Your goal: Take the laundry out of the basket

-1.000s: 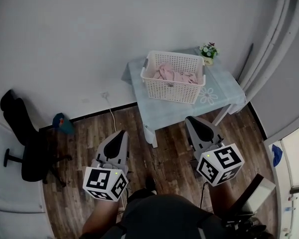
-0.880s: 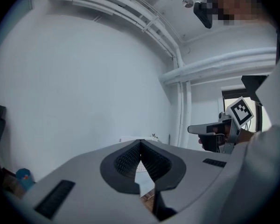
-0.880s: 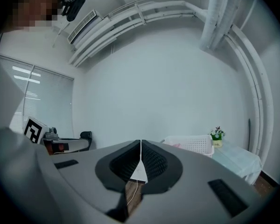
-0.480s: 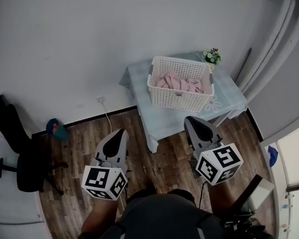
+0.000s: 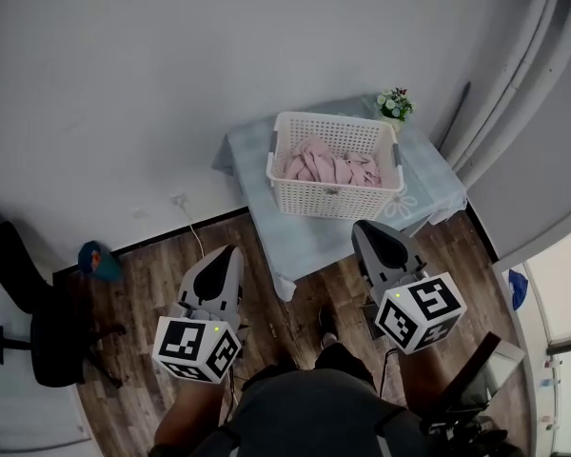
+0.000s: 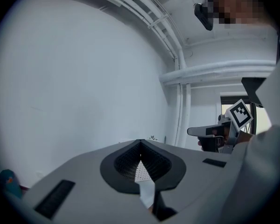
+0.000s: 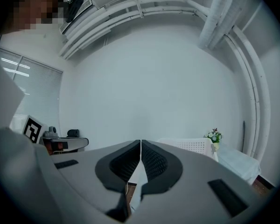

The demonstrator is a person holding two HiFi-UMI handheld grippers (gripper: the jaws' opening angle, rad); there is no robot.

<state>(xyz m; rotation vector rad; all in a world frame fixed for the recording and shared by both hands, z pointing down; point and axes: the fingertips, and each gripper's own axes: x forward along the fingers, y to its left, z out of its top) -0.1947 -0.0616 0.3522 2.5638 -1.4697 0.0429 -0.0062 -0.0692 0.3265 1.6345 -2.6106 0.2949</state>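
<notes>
A white slatted laundry basket (image 5: 335,193) stands on a small table (image 5: 305,236) with a pale blue cloth, against the far wall. Pink laundry (image 5: 324,166) lies crumpled inside it. My left gripper (image 5: 230,254) hovers over the wooden floor, short of the table's near left corner, jaws shut and empty. My right gripper (image 5: 369,229) hangs just before the table's front edge, below the basket, also shut with nothing in it. In the right gripper view the basket (image 7: 189,146) shows beyond the closed jaws (image 7: 140,143). In the left gripper view the shut jaws (image 6: 140,143) face the bare wall.
A small pot of flowers (image 5: 393,104) stands at the table's back right corner. A black office chair (image 5: 38,322) and a teal object (image 5: 93,258) are on the floor at left. A white cable (image 5: 192,231) runs down the wall. Curtains (image 5: 523,84) hang at right.
The table and basket have drawn nearer and shifted slightly left in the head view as I walked toward them. Both grippers stayed shut and level in front of me.
</notes>
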